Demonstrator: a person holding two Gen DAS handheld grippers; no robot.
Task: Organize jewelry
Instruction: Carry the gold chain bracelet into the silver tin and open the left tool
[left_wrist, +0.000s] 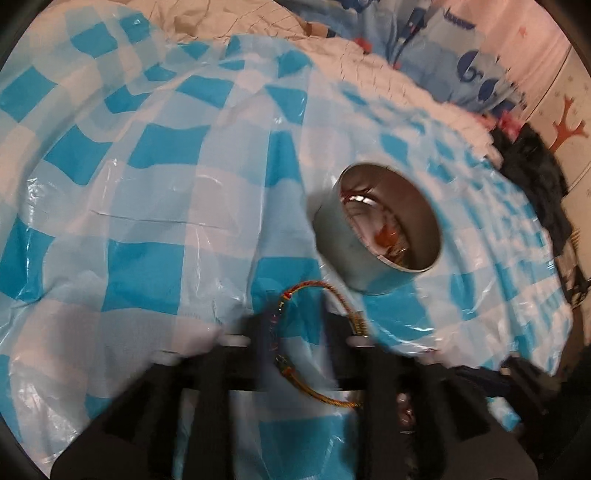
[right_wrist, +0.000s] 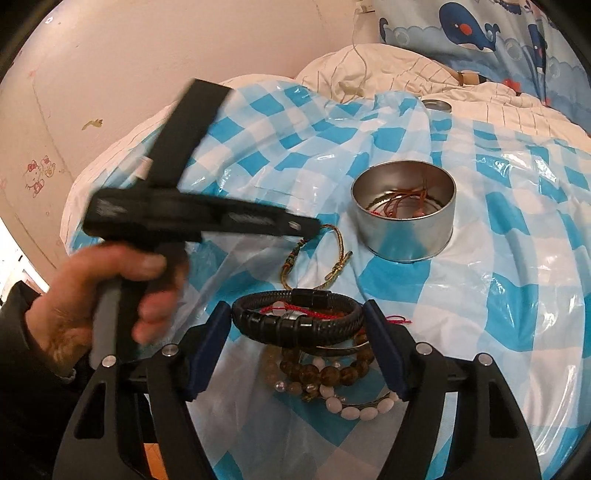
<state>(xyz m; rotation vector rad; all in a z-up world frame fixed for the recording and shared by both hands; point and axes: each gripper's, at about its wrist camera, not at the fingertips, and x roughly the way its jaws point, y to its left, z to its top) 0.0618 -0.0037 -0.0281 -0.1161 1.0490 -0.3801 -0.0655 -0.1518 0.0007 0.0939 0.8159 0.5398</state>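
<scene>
A round metal tin (right_wrist: 402, 212) stands open on a blue-and-white checked plastic sheet (right_wrist: 517, 295) spread over bedding, and it serves here as the landmark. Some cords and a reddish piece can already be seen inside it.

On the near-left side of the tin, just beside its wall but apart from it, a thin braided cord bracelet (right_wrist: 317, 258) lies flat on the sheet as an open loop. The left gripper (left_wrist: 301, 332) is held directly over this bracelet, pointing steeply down. Its jaws are parted, with the cord running between and under the fingers; the view is blurred, and no pinch on the cord can be made out, so the bracelet is judged to be resting on the sheet rather than held. From these jaws the tin lies ahead and to the right, close by.

Nearer the camera than the tin, well on its near side, a black braided leather bracelet (right_wrist: 295, 317) is spanned by the right gripper (right_wrist: 295, 347). The blue pads stand at either end of the band, so that its long axis runs across from pad to pad; they appear to clamp it. Below it a heap of bead bracelets (right_wrist: 325, 373) rests on the sheet.

The left hand is the nearer to the tin.
</scene>
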